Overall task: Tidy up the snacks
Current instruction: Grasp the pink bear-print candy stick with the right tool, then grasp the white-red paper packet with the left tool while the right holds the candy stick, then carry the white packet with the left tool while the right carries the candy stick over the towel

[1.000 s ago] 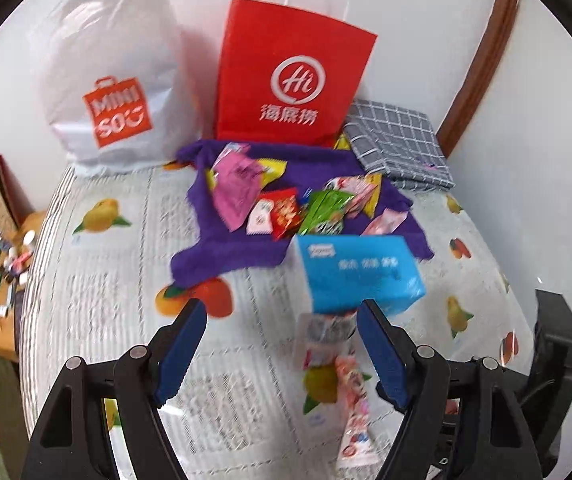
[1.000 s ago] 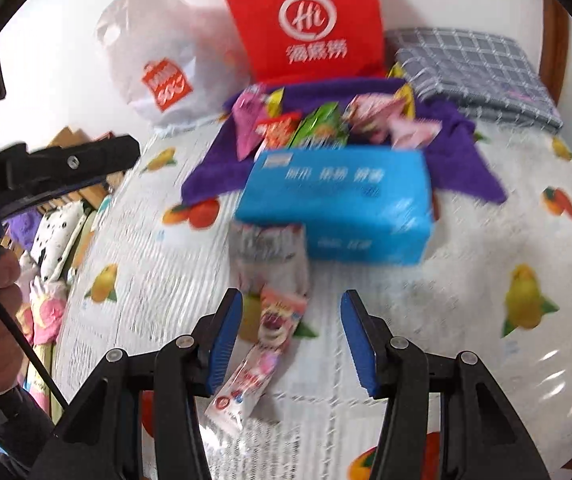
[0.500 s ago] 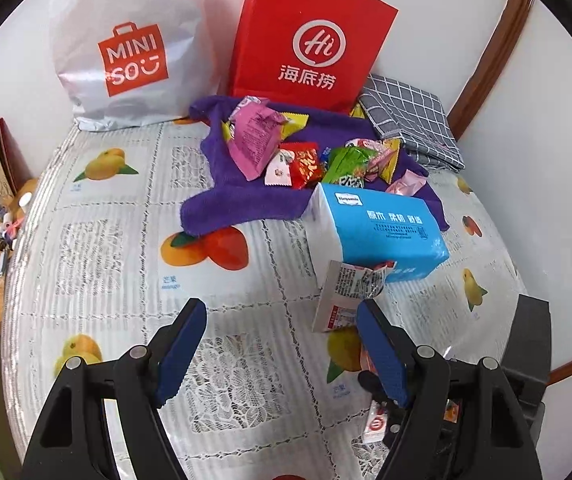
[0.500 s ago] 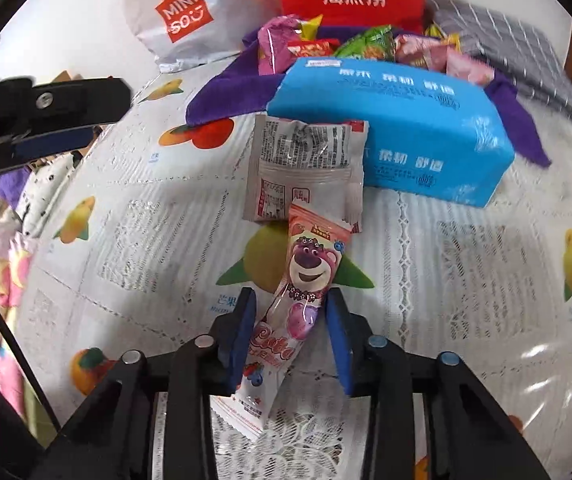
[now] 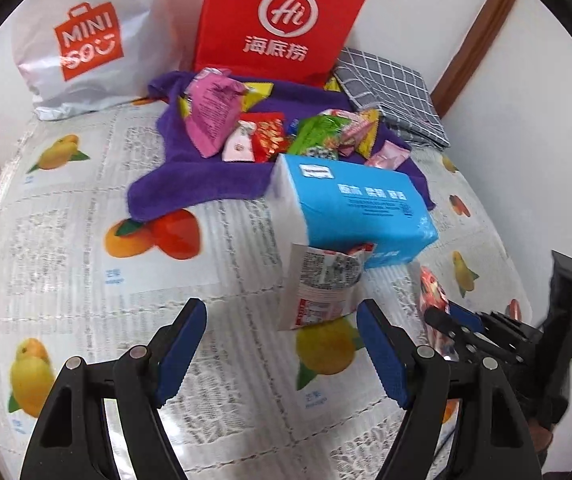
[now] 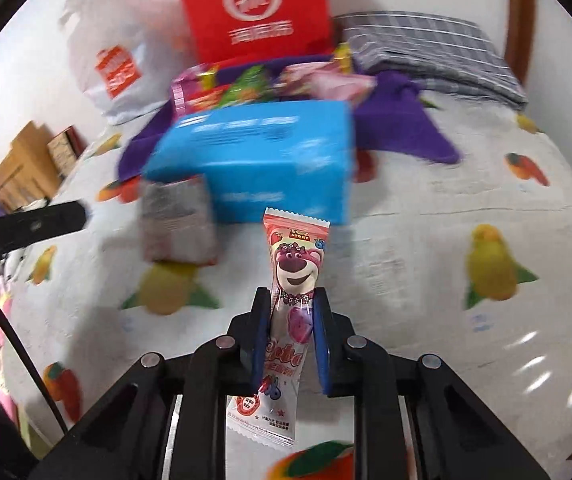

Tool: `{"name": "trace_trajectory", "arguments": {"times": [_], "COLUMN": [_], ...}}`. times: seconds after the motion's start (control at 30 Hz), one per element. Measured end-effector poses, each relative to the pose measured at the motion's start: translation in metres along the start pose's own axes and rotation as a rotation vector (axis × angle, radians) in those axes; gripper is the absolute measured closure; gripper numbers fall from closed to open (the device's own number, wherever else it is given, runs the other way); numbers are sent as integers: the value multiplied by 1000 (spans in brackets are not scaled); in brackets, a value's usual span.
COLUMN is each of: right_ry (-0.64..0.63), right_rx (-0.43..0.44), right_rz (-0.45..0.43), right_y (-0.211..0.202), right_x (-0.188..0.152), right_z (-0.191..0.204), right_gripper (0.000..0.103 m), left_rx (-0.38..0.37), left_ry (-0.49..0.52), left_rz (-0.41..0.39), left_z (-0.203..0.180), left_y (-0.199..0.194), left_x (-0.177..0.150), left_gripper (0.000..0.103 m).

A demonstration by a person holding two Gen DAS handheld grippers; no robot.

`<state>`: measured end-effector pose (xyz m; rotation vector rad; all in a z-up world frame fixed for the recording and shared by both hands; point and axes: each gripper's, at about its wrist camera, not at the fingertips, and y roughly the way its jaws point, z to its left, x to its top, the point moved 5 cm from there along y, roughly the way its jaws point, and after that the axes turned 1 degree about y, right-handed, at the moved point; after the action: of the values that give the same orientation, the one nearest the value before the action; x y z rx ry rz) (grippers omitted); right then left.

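My right gripper [image 6: 291,300] is shut on a pink bear lollipop packet [image 6: 295,256], whose top end sticks out forward past the pads. The left wrist view shows the same packet [image 5: 431,288] in the right gripper [image 5: 441,316] at the right. My left gripper [image 5: 281,312] is open with nothing between its jaws, just in front of a white-and-grey snack packet [image 5: 325,280]. That packet leans on a blue tissue pack [image 5: 357,208]. Several more snacks [image 5: 270,136] lie piled on a purple cloth [image 5: 190,184] behind it.
A red paper bag [image 5: 282,20] and a white Miniso bag [image 5: 86,40] stand against the back wall. A folded grey checked cloth [image 5: 389,92] lies at the back right. A fruit-print cover [image 5: 86,280] spreads over the whole surface. Wooden furniture [image 6: 18,168] stands off its left edge.
My right gripper shut on the bear lollipop packet and pulled it off the cover, away from the white packet. The left gripper sank closer to the surface, still open.
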<state>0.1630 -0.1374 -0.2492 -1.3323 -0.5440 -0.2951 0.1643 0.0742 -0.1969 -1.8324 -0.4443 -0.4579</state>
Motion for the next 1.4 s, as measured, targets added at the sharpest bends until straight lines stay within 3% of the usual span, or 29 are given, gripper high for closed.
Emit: {"name": "trace_trajectory", "arguments": {"times": [0.2,0.33,0.63,0.8,1.0,1.4], "right_ry": [-5,-36,16,-10,-1,-39], "right_rx": [20,-20,-17,-36,-39,-33], "right_rz": [2,-23,-36,-42,-36,-38], "right_y": [9,6,9,9,7,-14], "right_x": [-4,-3,-2,-2,-4,-9], "right_z": [-16,-27,-61,-57,-56,-35], "right_gripper": [82,82,82,82,82,82], "left_rx": [-2,-13,1,44,-22,-21], "left_ry": [30,28,65,82,15,-2], "left_rz": [36,58,93,94,105,69], "left_z": [-16,-21,-40,-43,-33,-24], "left_y": [23,38,73,78,71,31], "left_x": [1,3,7,7,6,-7], "left_gripper": [27,27,28,43,65,73]}}
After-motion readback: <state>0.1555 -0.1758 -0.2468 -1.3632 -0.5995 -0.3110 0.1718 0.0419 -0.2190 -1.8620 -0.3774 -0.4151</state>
